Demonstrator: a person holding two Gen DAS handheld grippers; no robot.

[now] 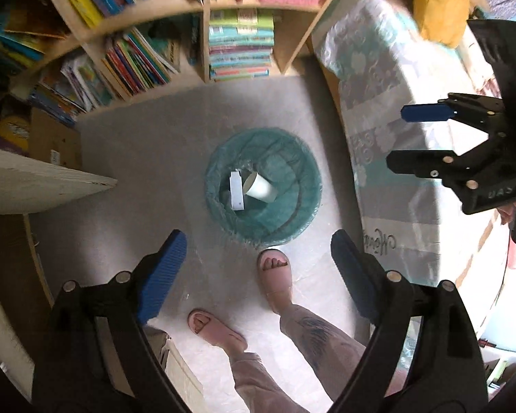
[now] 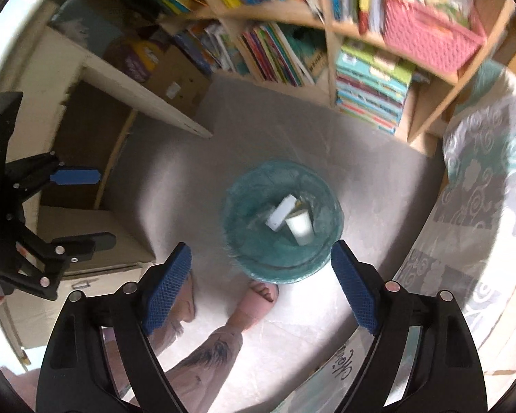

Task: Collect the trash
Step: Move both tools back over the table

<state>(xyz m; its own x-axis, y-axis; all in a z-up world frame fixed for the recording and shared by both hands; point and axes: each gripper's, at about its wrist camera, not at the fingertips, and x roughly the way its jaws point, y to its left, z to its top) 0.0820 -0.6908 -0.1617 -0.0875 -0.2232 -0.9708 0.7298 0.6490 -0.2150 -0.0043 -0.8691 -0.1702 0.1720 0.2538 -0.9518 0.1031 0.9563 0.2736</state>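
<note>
Your left gripper points down at the floor with its blue pads spread wide and nothing between them; your right gripper does the same, jaws apart and empty. Both hang above the bin, a round can lined with a teal bag, which stands on the floor just ahead of your feet; your forward slipper nearly touches its near rim.

The trash lies inside the bin: a white paper cup on its side, mouth turned toward the flat white box that rests against it; the two touch, near the bin's middle.

Beyond the bin stands the bookshelf, its cubbies packed with books; a pink basket sits on an upper shelf. To the right of the bin runs the bed with a grey and teal patterned cover; to the left of the bin a pale desk edge juts out, with a cardboard box under it, near the shelf.

From the left wrist view your right gripper shows off to the right of the bin, over the bed's edge, its fingers parted.
</note>
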